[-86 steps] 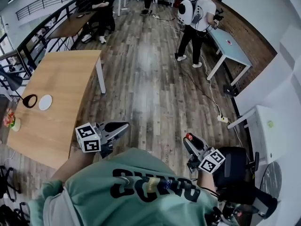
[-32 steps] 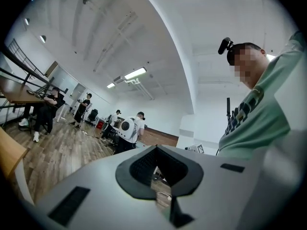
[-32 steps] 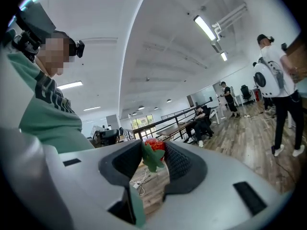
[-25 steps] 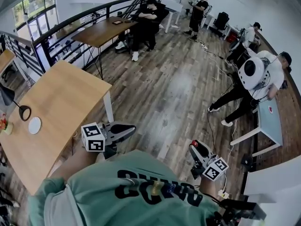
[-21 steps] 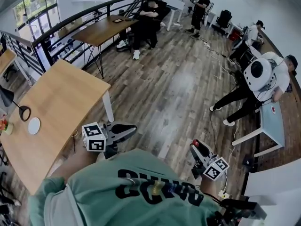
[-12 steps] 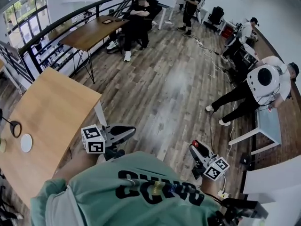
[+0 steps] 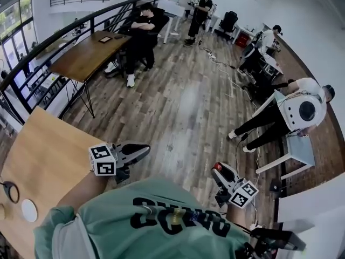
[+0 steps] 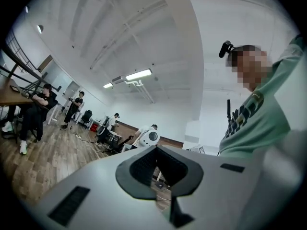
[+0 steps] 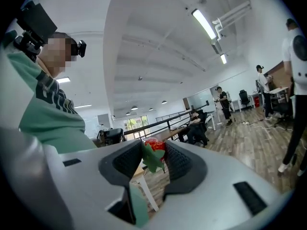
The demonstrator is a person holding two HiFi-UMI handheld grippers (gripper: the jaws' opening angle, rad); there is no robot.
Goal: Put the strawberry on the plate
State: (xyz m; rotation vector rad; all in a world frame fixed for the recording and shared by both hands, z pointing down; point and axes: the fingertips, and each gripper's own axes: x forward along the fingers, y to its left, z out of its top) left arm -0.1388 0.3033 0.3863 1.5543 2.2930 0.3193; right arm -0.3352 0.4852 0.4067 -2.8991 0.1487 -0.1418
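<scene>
Seen from above, over the wearer's green shirt (image 7: 156,220): both arms at waist height above a wooden plank floor (image 7: 183,107).

Clamped in the right hand-held gripper (image 7: 219,170): a red strawberry (image 7: 216,167), pinched between the dark pads at roughly half width. In the right gripper view, strawberry (image 9: 154,144) high between the pads, with green leaves drooping toward the camera. Probably held up and close to the body for carrying rather than placing, with only floor beneath.

Left hand-held gripper (image 7: 141,150) closed to a thin slit and empty, seemingly just held aside.

At the far lower left, on a pale wooden tabletop (image 7: 43,155): a small white plate (image 7: 29,210), or what looks like one. Well apart from the strawberry, and near a dark ring (image 7: 9,191).

Tabletop cut off by the frame edge. Plate too small to make out any rim or contents. Right forearm mostly hidden by the shirt. Firmness of the grip on the fruit impossible to judge. Several other people in the distance, small and indistinct.
</scene>
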